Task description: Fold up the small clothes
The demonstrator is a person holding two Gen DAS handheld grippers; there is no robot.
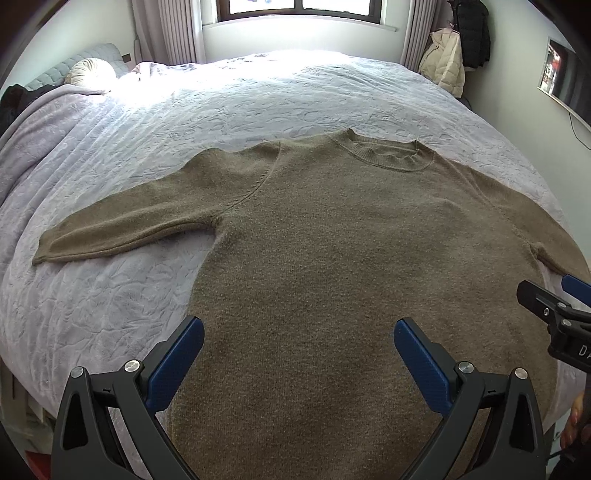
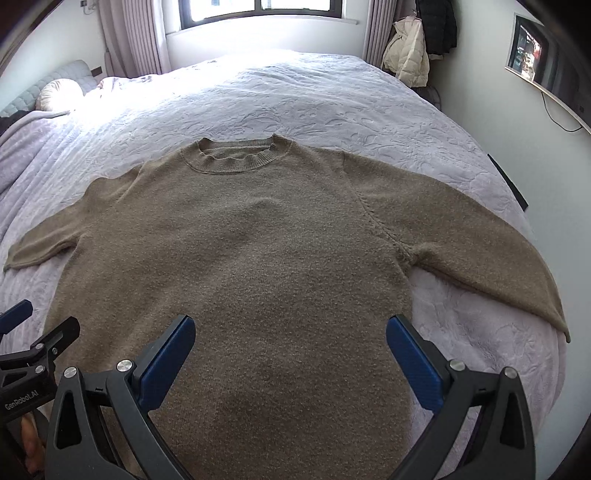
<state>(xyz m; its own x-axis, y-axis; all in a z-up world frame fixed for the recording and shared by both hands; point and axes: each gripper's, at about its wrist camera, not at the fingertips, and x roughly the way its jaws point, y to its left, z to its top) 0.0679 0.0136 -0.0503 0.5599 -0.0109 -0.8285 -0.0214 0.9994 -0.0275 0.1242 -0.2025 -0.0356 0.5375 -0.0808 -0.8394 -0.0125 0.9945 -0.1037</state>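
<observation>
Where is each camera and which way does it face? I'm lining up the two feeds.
Left wrist: sits on the left tool, looks along the bed at the sweater's left half; own open fingers show, the right tool at the right edge.
Right wrist: sits on the right tool, faces the same way; own open fingers show, the left tool at the left edge.
Shared: sweater, bedspread, window.
</observation>
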